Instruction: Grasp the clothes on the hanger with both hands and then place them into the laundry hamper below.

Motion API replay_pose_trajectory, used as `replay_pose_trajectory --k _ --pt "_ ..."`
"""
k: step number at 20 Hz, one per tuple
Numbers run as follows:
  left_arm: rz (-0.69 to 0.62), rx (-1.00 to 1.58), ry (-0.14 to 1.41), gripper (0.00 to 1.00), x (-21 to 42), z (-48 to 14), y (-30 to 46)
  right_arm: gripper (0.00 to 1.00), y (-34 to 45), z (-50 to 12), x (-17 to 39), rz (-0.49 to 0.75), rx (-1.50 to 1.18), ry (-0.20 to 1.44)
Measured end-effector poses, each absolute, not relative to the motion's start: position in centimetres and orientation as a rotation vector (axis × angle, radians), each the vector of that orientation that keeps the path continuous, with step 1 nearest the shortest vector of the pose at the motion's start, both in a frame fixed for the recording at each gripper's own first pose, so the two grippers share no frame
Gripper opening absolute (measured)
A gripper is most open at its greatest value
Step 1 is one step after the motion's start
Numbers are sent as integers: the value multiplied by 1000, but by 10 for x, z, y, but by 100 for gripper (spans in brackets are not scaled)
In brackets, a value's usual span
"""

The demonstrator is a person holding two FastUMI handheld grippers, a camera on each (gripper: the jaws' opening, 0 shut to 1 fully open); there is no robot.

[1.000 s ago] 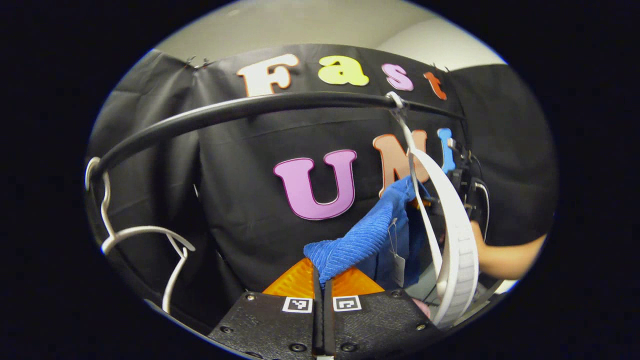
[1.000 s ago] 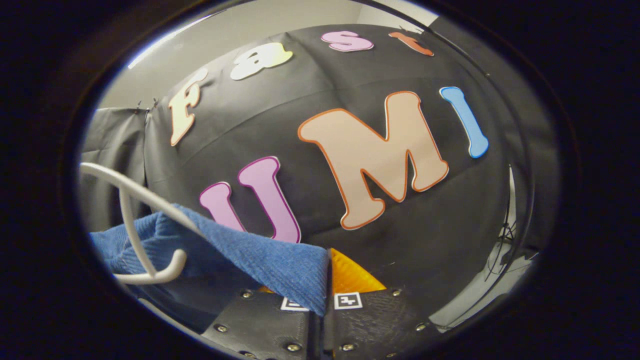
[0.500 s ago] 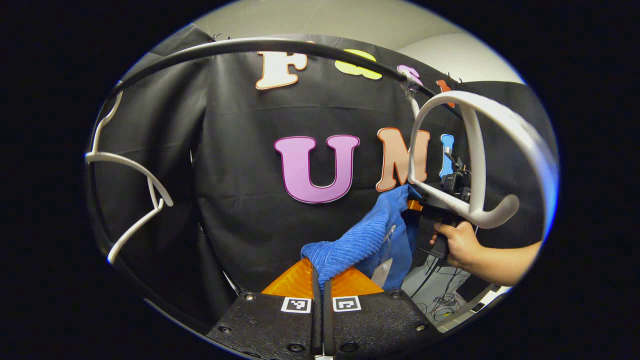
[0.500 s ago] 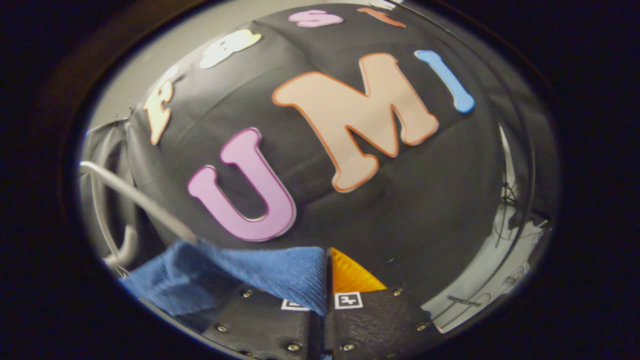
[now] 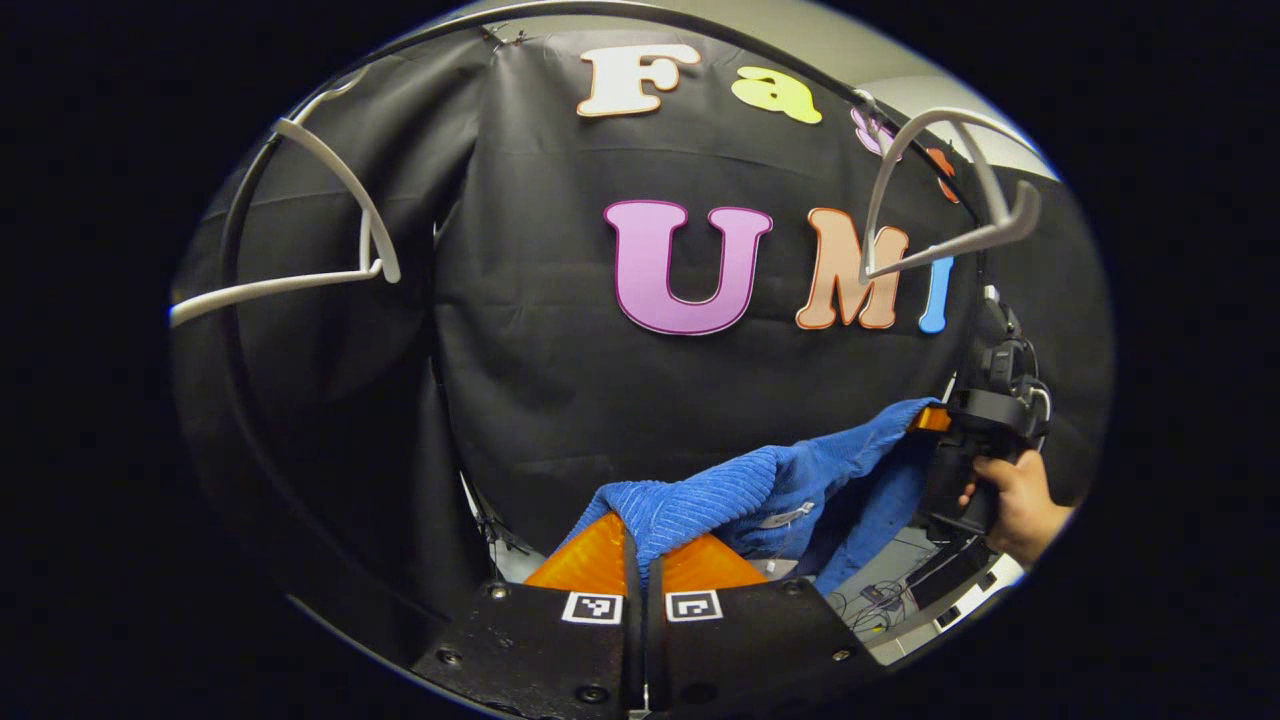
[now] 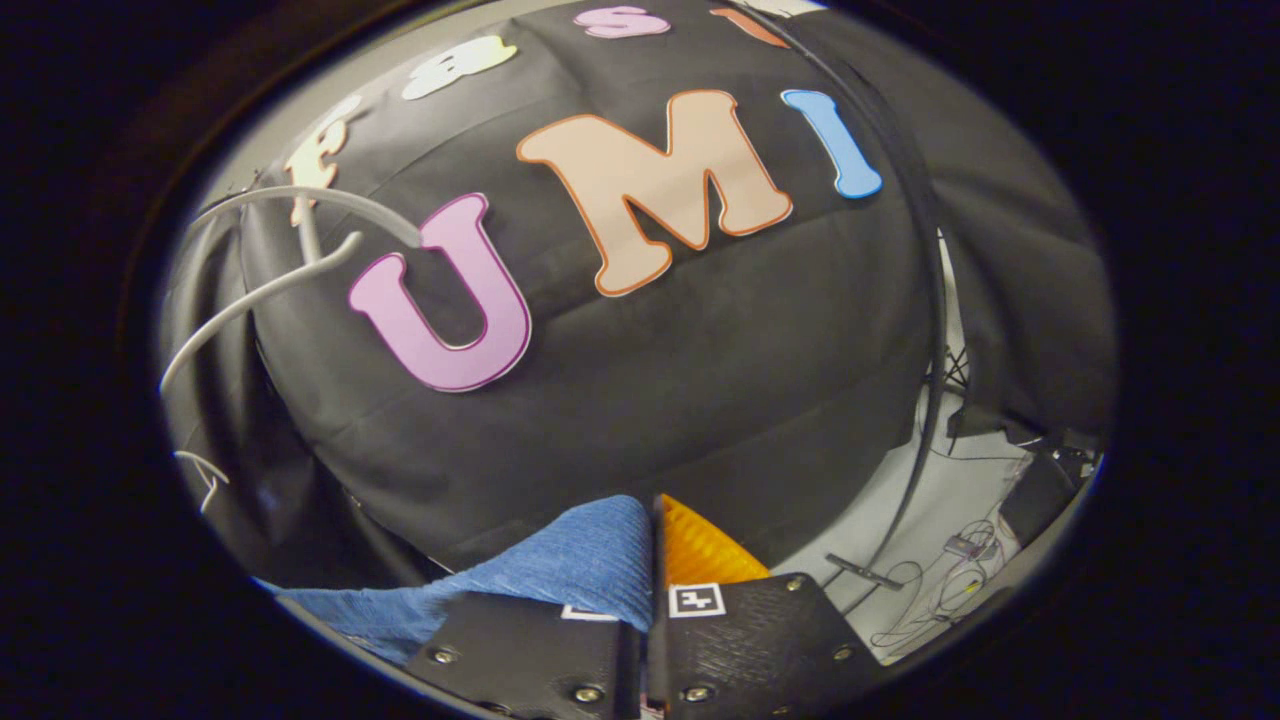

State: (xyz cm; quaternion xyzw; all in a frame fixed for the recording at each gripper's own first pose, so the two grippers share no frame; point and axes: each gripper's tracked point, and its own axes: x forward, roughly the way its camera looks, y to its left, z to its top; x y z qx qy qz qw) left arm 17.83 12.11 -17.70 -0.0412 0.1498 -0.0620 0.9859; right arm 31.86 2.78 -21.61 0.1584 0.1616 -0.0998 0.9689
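Note:
A blue ribbed garment (image 5: 760, 490) stretches between both grippers, off its hanger. My left gripper (image 5: 640, 545) is shut on one end of the cloth, which bunches over its orange fingers (image 5: 590, 560). The right gripper (image 5: 975, 445) shows at the right of the left gripper view, held by a hand (image 5: 1015, 500), gripping the other end. In the right gripper view my right gripper (image 6: 655, 560) is shut on the blue garment (image 6: 570, 575), which drapes away to the left. The bare white hanger (image 5: 950, 190) hangs from the black rail (image 5: 700, 25) above the cloth.
A second white hanger (image 5: 320, 230) hangs at the left of the rail, and the same white hanger (image 6: 290, 250) appears upper left in the right gripper view. Cables (image 6: 940, 590) lie on the pale floor at the lower right. A black rack post (image 6: 925, 330) runs down the right.
Both grippers have dropped lower with the garment, which slid free of the white hanger. The rail and both hangers now sit higher in the views, and floor shows below.

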Motion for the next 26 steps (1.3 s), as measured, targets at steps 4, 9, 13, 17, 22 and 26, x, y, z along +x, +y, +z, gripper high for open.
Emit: replay_pose_trajectory --k 4,9,13,17,22,26 --pt "-142 -113 298 5 153 -180 119 6 37 -205 265 -175 278 331" --pt "-114 -99 288 2 120 -172 111 6 48 -192 211 -82 226 339" --pt "-79 -91 292 2 75 -161 94 6 51 -174 157 -13 160 333" --pt "-85 -79 256 2 41 -133 69 6 68 -140 115 54 134 288" --pt "-109 -86 199 2 16 -107 33 6 89 -97 83 124 129 224" --pt "-137 -93 155 2 22 -80 9 6 103 -70 78 153 130 188"
